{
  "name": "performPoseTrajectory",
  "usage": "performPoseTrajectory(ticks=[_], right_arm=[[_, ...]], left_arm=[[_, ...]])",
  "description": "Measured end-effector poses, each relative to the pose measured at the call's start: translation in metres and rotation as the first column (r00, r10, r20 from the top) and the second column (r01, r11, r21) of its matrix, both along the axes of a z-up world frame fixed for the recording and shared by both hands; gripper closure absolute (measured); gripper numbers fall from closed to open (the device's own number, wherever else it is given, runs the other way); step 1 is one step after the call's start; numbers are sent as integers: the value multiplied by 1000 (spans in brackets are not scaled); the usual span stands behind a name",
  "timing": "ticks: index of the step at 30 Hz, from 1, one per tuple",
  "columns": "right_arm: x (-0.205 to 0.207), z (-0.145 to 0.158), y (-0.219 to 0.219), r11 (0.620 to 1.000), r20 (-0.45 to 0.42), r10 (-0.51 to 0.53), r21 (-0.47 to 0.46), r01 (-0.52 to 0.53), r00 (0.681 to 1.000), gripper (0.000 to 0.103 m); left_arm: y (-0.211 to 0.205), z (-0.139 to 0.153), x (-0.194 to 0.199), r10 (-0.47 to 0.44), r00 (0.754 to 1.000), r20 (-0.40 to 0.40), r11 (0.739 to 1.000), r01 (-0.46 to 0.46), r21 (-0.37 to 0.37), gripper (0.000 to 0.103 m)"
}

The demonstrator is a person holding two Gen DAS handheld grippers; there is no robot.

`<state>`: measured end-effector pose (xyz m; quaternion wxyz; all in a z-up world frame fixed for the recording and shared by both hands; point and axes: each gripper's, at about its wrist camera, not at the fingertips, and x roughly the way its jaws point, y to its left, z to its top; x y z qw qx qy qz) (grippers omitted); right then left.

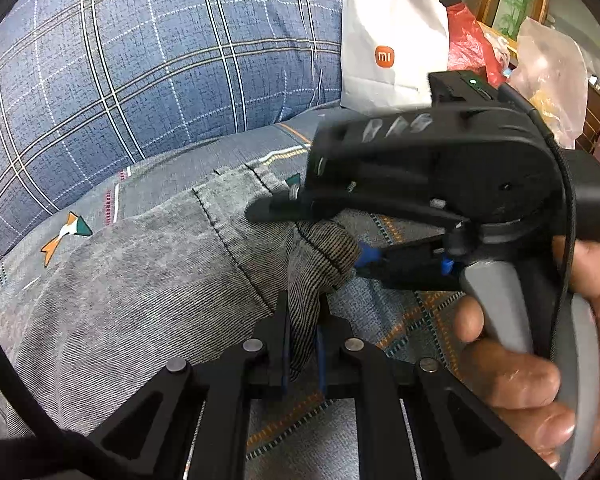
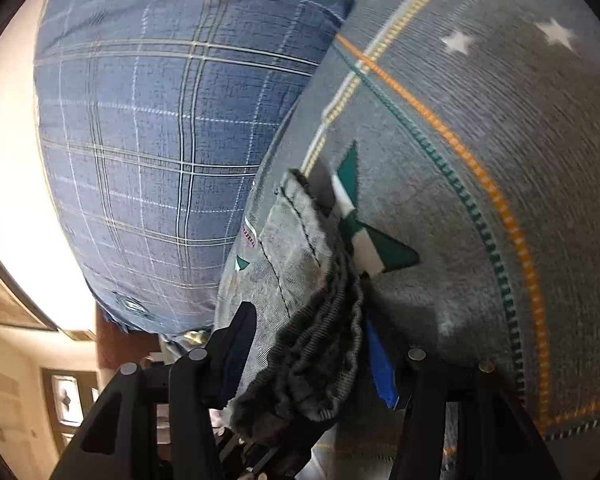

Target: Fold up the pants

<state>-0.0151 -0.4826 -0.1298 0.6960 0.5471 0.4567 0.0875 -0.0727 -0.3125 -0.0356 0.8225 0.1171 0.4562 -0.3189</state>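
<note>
Grey pants [image 1: 148, 280] lie on a grey patterned bedsheet [image 1: 400, 320]. My left gripper [image 1: 304, 344] is shut on a striped edge of the pants [image 1: 312, 280] at the bottom centre. The right gripper [image 1: 360, 260], held in a hand, comes in from the right and pinches the same bunched edge just beyond mine. In the right wrist view the right gripper [image 2: 312, 360] is shut on the gathered ribbed band of the pants [image 2: 320, 340], lifted off the sheet [image 2: 500, 120]; the pant leg [image 2: 292, 240] runs away from it.
A large blue plaid pillow [image 1: 140, 60] lies behind the pants and shows in the right wrist view [image 2: 160, 140]. A white paper bag [image 1: 388, 48], a red plastic bag [image 1: 468, 44] and clear bags [image 1: 552, 64] stand at the back right.
</note>
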Motion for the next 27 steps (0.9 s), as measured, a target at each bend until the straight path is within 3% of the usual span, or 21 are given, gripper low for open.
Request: performPoseTrajectory(ticks=[1,4,7,13,16,21,24,27], right_arm=[[2,3,3,1000,10,12,-11,-12,1000,75],[1,22,8,999,93,28,-45,-24,995,82],[-3,47,14,998,219,48,-57,-37,974,84],[-9,82,45,993,376,115,-61,-99,919,84],[-10,106,75,983,425,181,-114,-146,887,84],[1,137,141,947,460,316,-207,-246,830,84],[13,142,195,913,444,404,-245,-325,800,84],[27,125,244,882,402,468,-267,-387,787,84]], left_arm=[[1,3,0,4,1000,3,1000,-4,-5,93],[10,21,-3,17,999,35,999,-16,-47,93],[22,39,-7,37,998,59,996,-31,-89,93],[71,65,-17,113,990,88,975,-94,-203,93],[105,74,-21,183,979,85,950,-154,-272,93],[180,81,-27,322,946,39,885,-286,-366,93],[224,64,-25,387,922,-15,852,-363,-377,93],[265,37,-14,421,901,-101,821,-426,-379,93]])
